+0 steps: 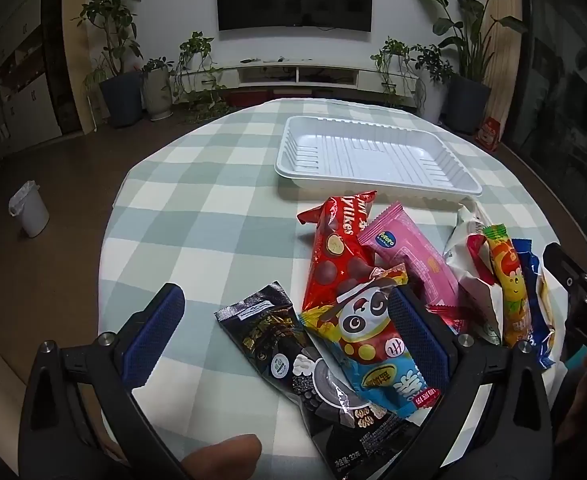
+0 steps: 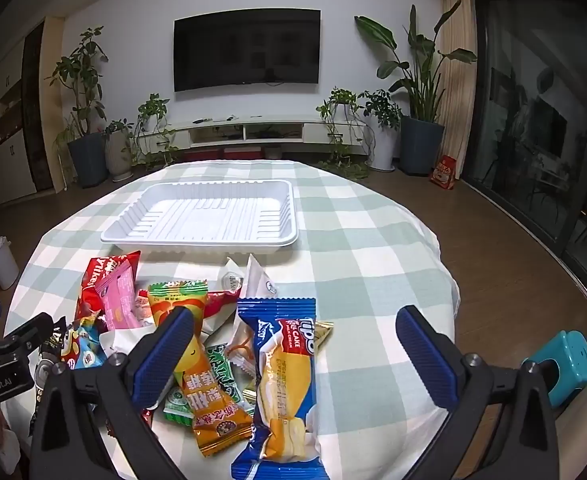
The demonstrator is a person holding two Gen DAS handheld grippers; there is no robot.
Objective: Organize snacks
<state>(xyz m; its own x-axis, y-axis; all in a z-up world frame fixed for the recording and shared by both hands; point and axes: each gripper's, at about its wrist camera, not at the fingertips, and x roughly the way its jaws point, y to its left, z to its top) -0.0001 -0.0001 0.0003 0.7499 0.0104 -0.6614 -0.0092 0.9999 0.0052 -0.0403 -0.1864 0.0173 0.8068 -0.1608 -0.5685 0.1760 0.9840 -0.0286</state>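
Table: round top under a soft green-and-white checked cloth (image 2: 373,240), a bit rumpled at the right edge.
Tray: white ribbed plastic rectangular tray (image 2: 199,216) with a rolled rim, on the far half of the table, nothing in it.
Snack pile: crinkly foil packets heaped on the near side, just short of the tray.
Left gripper (image 1: 289,336): black frame, blue textured pads, spread wide over a glossy black sachet (image 1: 293,356) and a panda-print wrapper (image 1: 367,332); I can't tell if it touches either.
Right gripper (image 2: 293,352): same build, jaws wide apart above a shiny blue cake packet (image 2: 281,380) and an orange pouch (image 2: 205,392), pinching nothing.
Also there: long red chocolate-ball bag (image 1: 335,256) and a matte pink bar wrapper (image 1: 407,258), overlapping mid-pile.
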